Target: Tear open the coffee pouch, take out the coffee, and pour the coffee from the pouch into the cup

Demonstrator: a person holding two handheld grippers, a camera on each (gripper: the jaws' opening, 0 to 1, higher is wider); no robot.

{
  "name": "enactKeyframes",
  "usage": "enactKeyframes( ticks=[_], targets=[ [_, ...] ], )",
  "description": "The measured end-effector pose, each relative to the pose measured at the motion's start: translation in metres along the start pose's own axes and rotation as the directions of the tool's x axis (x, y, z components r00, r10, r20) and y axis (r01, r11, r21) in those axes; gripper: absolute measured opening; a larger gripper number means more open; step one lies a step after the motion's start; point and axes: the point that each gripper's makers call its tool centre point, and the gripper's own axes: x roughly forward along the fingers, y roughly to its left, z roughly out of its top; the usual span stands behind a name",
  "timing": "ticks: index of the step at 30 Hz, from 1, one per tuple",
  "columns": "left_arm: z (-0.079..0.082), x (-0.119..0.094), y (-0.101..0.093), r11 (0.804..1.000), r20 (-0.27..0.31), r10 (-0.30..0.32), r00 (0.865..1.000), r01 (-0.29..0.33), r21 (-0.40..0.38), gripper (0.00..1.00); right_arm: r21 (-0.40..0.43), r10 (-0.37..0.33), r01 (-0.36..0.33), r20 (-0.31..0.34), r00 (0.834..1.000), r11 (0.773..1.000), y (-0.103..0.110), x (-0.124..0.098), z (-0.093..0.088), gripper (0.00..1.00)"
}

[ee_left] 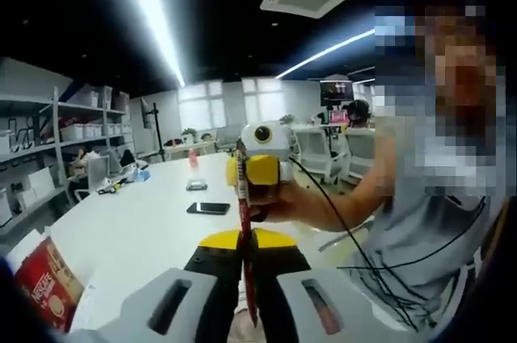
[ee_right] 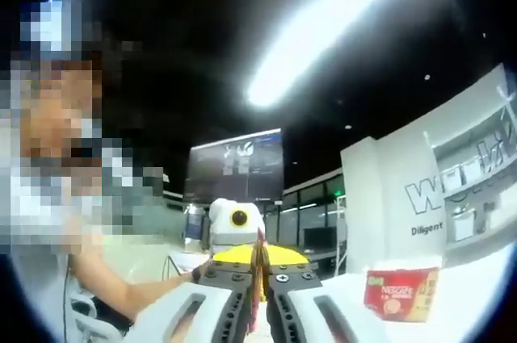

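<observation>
Your left gripper (ee_left: 246, 240) has its yellow-tipped jaws pressed together on a thin red coffee stick pouch (ee_left: 243, 198), which stands up between them and runs on towards your other tool. In the left gripper view your right gripper (ee_left: 257, 172) sits just past the pouch's upper end, its yellow front close against the strip and your hand (ee_left: 295, 202) behind it, with a black cable trailing down across your grey shirt.

In the right gripper view you have the right gripper (ee_right: 258, 270) squeezed onto the same narrow pouch (ee_right: 258, 266), whose reddish edge rises between the jaws; the left gripper (ee_right: 236, 226) faces you directly behind it. So both tools pinch the pouch, held in the air above the white table (ee_left: 137, 226).

On the table, at the lower left of the left gripper view, a red coffee box (ee_left: 44, 286) lies near the edge; its print is too skewed to read there. In the right gripper view the same box (ee_right: 401, 293) stands at the right and reads "NESCAFE". Behind it a white wall (ee_right: 436, 190) bears large grey lettering beginning "W" and a smaller word, "Diligent".

Two dark phones (ee_left: 208, 208) lie further along the table.
</observation>
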Motion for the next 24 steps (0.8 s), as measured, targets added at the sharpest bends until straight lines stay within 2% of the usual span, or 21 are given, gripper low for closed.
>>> enactKeyframes(
  ticks=[2, 4, 10, 13, 15, 19, 21, 24],
  targets=[
    [-0.0016, 0.0006, 0.0000, 1.000, -0.009, 0.000, 1.000, 0.000, 0.005, 0.05, -0.001, 0.003, -0.003, -0.004, 1.000, 1.000, -0.0002, 0.0001, -0.0012, 0.13],
    [-0.0025, 0.0009, 0.0002, 1.000, -0.014, -0.001, 1.000, 0.001, 0.006, 0.05, -0.003, 0.000, 0.000, -0.010, 1.000, 1.000, -0.0015, -0.0001, -0.0027, 0.13],
    [-0.0041, 0.0010, 0.0005, 1.000, -0.025, -0.002, 1.000, 0.002, 0.004, 0.06, -0.019, -0.004, 0.004, -0.018, 1.000, 1.000, -0.0012, 0.0003, -0.0040, 0.03],
    [-0.0026, -0.0003, -0.0004, 1.000, -0.014, -0.010, 1.000, 0.010, -0.004, 0.11, -0.009, -0.013, 0.013, -0.024, 1.000, 1.000, -0.0021, 0.0004, -0.0038, 0.02],
    [0.0021, -0.0013, 0.0027, 1.000, 0.009, 0.007, 1.000, -0.007, -0.003, 0.16, -0.014, -0.018, 0.017, -0.028, 0.999, 1.000, -0.0023, 0.0004, -0.0036, 0.02],
    [0.0025, -0.0034, 0.0022, 1.000, 0.005, 0.011, 1.000, -0.011, -0.001, 0.15, -0.018, -0.020, 0.020, -0.030, 0.999, 1.000, -0.0028, 0.0004, -0.0029, 0.02],
    [-0.0018, -0.0039, 0.0037, 1.000, -0.018, 0.021, 1.000, -0.021, 0.004, 0.11, -0.016, -0.022, 0.021, -0.031, 0.999, 1.000, -0.0032, 0.0002, -0.0024, 0.02],
    [-0.0013, -0.0039, 0.0046, 1.000, -0.014, 0.024, 1.000, -0.024, 0.007, 0.08, -0.009, -0.022, 0.021, -0.025, 0.999, 1.000, -0.0032, -0.0002, -0.0007, 0.03]
  ],
)
